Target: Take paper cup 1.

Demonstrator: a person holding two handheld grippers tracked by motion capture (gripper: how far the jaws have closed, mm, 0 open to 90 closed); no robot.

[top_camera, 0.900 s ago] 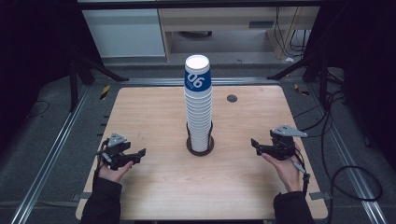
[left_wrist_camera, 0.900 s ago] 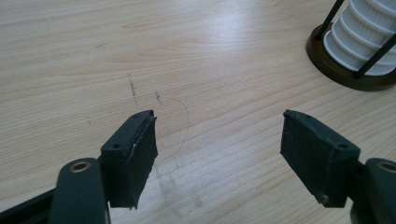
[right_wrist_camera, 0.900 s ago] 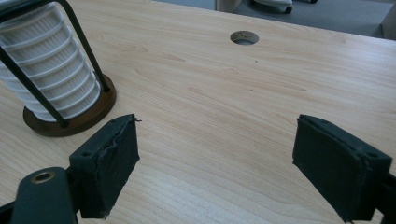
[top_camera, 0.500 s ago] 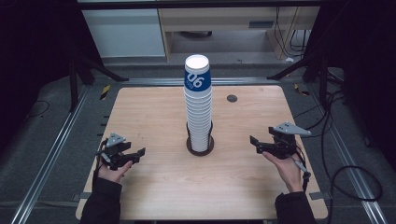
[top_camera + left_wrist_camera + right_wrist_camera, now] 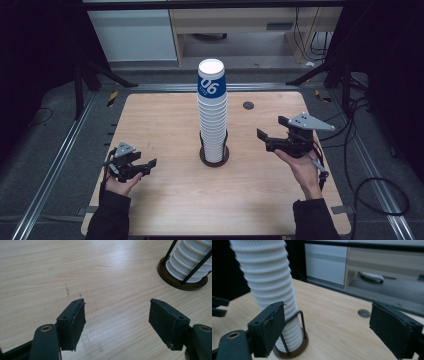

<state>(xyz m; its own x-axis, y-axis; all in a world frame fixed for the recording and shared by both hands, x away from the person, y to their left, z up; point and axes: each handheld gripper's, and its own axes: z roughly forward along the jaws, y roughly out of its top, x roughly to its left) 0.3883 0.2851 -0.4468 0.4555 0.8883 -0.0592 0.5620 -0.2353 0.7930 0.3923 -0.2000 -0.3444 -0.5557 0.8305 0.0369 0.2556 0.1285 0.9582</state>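
Likely light and crushable, the tall cup stack wants a gentle grip near its top; both grippers, left gripper and right gripper, stand wide and empty.

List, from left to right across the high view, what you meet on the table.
left gripper → stack of cups in its round holder → round hole in the tabletop → right gripper

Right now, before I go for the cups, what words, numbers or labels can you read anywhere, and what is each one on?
"06": white digits on the blue band of the top cup of the cup stack, high view.
Small white print beneath the "06": too small to read.
No readable text on the table or the holder base.
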